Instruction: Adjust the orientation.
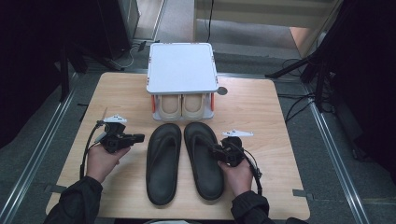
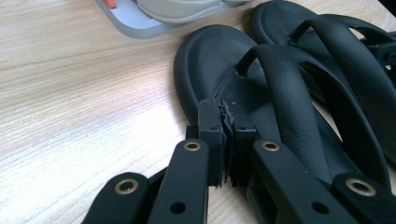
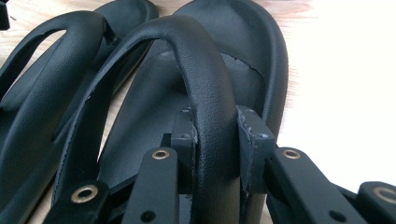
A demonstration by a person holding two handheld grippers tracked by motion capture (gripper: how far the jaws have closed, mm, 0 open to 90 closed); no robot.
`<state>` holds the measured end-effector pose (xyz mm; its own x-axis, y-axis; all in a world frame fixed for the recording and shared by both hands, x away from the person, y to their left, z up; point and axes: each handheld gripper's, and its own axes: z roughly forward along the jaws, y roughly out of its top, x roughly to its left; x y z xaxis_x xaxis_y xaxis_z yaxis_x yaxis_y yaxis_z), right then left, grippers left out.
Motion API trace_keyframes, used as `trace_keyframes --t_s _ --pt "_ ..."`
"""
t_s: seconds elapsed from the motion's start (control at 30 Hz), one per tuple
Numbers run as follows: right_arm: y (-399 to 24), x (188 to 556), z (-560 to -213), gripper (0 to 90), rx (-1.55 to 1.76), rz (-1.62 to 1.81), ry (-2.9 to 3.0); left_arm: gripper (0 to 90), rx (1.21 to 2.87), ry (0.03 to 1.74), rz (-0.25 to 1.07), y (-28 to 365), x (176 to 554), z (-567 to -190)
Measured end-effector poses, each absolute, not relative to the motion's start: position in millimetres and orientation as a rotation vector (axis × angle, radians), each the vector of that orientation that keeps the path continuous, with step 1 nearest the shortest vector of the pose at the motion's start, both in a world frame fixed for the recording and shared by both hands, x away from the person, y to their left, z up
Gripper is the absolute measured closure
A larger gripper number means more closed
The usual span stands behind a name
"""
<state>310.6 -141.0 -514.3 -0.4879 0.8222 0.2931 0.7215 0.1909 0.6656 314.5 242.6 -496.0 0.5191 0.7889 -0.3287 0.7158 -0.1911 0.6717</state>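
Two black flip-flops lie side by side on the wooden table (image 1: 261, 116), toes toward the far side. My right gripper (image 1: 212, 149) reaches in over the right flip-flop (image 1: 204, 173); in the right gripper view the gripper (image 3: 215, 126) is shut on that flip-flop's (image 3: 252, 42) strap, one pad on each side. The left flip-flop (image 1: 163, 163) lies untouched, with my left gripper (image 1: 140, 138) just beyond its left edge. In the left gripper view the left gripper (image 2: 227, 140) has its pads pressed together on nothing, beside the flip-flop's (image 2: 210, 60) rim.
A white two-level shoe rack (image 1: 182, 67) stands at the table's far middle, with a pair of beige shoes (image 1: 170, 105) on its lower shelf. A small dark disc (image 1: 222, 91) lies right of the rack. Bare wood lies on both sides of the flip-flops.
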Motion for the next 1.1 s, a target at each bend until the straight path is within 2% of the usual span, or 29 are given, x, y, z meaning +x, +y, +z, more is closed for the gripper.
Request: trace_keyframes --t_s 0.27,0.37,0.47,0.57,0.73,0.9,1.1 --pt "-137 312 -519 69.7 1.513 1.178 2.351 88.3 1.965 1.226 0.103 239 317 -499" --pt "-141 313 -517 55.6 1.52 1.243 2.362 88.2 1.982 1.234 0.105 238 319 -503" --pt "-144 309 -510 54.1 1.48 1.246 2.358 87.6 1.986 1.239 0.114 240 319 -506" --pt "-151 303 -501 63.1 1.439 1.282 2.338 88.0 1.986 1.243 0.119 242 318 -507" --pt "-165 305 -494 86.2 1.43 1.293 2.344 88.7 1.99 1.251 0.111 239 314 -511" --pt "-171 318 -501 90.0 1.443 1.217 2.344 88.7 2.0 1.266 0.101 238 312 -516" --pt "-167 330 -511 90.0 1.456 1.15 2.367 88.8 2.035 1.279 0.088 232 313 -523"
